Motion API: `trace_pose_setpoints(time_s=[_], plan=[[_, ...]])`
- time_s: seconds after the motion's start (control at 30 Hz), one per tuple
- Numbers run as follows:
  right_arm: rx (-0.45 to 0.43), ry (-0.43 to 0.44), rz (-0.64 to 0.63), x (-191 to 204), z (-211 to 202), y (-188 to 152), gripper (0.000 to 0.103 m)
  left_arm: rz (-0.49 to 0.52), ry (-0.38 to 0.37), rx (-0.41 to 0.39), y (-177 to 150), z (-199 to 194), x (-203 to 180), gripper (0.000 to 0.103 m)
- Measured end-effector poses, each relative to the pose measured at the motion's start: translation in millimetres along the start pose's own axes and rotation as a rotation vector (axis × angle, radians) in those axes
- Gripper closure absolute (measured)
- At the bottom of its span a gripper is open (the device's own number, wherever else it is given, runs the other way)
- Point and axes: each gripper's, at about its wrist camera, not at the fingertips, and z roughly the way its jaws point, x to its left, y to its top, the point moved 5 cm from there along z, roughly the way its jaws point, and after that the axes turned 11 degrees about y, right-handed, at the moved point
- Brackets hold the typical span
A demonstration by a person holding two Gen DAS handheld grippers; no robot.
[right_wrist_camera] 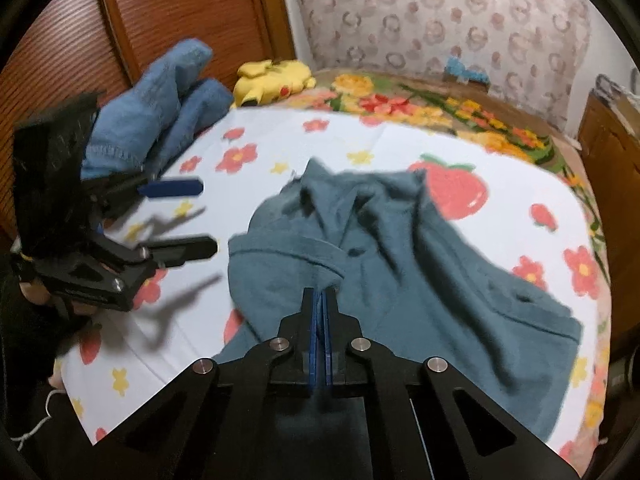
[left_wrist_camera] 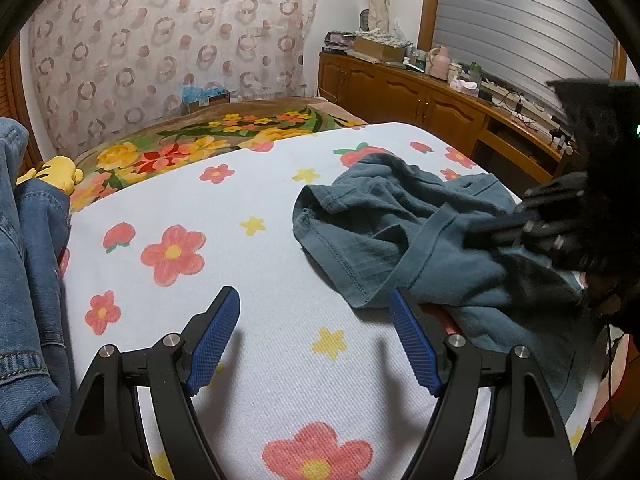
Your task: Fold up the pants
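- Teal cotton pants [right_wrist_camera: 400,256] lie crumpled on the bed sheet [left_wrist_camera: 260,184], white with red flowers, yellow stars and strawberries; they sit toward the right side of the bed as the left camera sees it.
- Blue denim clothes [right_wrist_camera: 168,104] are heaped at the far left edge of the sheet, against a ribbed wooden panel [right_wrist_camera: 60,40], well apart from the pants.
- A yellow soft toy [right_wrist_camera: 272,78] rests just beyond the denim, beside a brown blanket with big flowers [left_wrist_camera: 192,148] that covers the far end of the bed.
- A curtain printed with rings [left_wrist_camera: 160,40] hangs behind the bed, and a long wooden cabinet [left_wrist_camera: 400,92] cluttered with boxes and bottles runs along the wall under a slatted shutter.
- Nothing lies between the claws and the pants; only bare sheet separates the left one from the cloth.
- The left claw [left_wrist_camera: 314,340] is spread wide, blue pads well apart, holding nothing; its right finger [left_wrist_camera: 416,344] sits just beside the nearest hem of the pants, above the sheet.
- The right claw [right_wrist_camera: 321,300] is pressed closed, pads together, pinching a bunched fold of the pants near the waistband; cloth rises in ridges from the pinch.
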Motion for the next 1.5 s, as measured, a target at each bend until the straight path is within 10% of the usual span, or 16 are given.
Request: trace_pose_setpoints(time_s=[0.83,1.5], plan=[[-0.054,-0.414,0.165,-77,-85,-37,0.101,-0.011,0.002,0.014,2,0,0,0.025],[-0.129,-0.264,0.186,-58,-112,-58,0.081,0.044,0.005,-0.015,5,-22,-29,0.025]])
